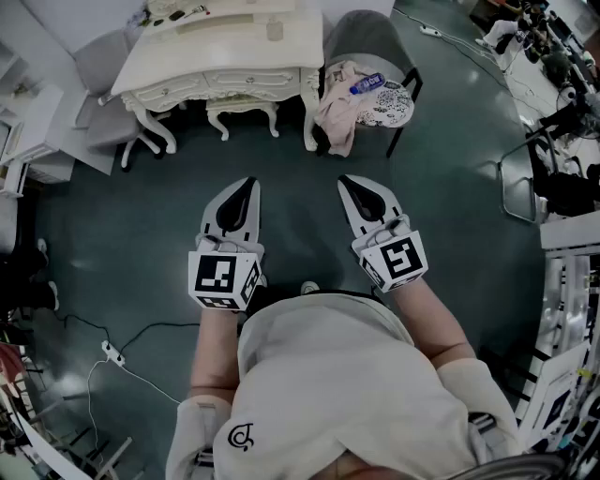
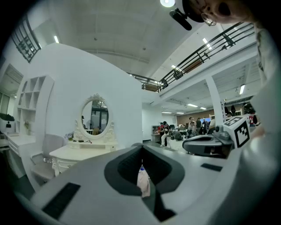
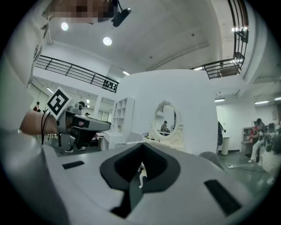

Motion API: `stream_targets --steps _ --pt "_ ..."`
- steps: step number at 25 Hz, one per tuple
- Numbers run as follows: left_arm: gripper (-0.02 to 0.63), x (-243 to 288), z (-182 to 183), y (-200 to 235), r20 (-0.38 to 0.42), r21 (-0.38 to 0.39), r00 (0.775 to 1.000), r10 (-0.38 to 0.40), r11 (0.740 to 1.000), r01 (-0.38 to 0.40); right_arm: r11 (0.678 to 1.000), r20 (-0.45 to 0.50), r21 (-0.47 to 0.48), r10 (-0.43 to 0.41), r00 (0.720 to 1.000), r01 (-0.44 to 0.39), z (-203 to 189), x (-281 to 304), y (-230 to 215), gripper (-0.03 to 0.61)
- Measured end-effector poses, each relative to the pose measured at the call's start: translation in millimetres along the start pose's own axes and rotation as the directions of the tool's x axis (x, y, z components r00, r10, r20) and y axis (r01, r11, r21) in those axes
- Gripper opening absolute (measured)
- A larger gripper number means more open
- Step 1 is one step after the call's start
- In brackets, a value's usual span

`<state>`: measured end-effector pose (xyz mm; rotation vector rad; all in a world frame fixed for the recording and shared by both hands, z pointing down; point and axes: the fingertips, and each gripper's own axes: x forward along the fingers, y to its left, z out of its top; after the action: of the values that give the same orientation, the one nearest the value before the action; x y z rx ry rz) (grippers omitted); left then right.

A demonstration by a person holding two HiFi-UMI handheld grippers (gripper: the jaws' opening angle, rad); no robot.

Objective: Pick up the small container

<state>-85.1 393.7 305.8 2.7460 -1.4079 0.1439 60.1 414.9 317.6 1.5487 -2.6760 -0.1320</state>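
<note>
A small pale container (image 1: 274, 28) stands on the top of the white dressing table (image 1: 225, 52), far ahead of me. My left gripper (image 1: 246, 184) and right gripper (image 1: 348, 180) hang side by side above the dark floor, well short of the table, both pointing toward it. Each has its jaws shut with nothing between them. In the left gripper view the closed left gripper (image 2: 141, 151) faces the table (image 2: 81, 153) and its oval mirror (image 2: 95, 116), with the right gripper (image 2: 206, 145) alongside. The right gripper view shows the closed right gripper (image 3: 141, 147) and the mirror (image 3: 166, 119).
A dark chair (image 1: 375, 42) right of the table holds a pinkish cloth (image 1: 336, 112) and a water bottle (image 1: 367, 83). A grey chair (image 1: 103, 66) stands at the table's left. A power strip with cables (image 1: 112, 353) lies on the floor at left. Racks line the right edge.
</note>
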Motion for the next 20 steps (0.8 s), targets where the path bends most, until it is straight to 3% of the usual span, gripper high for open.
stream_targets --steps 20 --pt "0.012 28 -22 11 -0.047 0.009 0.999 -0.014 1.0 0.015 0.996 -0.059 0.085 -0.02 0.998 0.025 -39 24 -20 0.006"
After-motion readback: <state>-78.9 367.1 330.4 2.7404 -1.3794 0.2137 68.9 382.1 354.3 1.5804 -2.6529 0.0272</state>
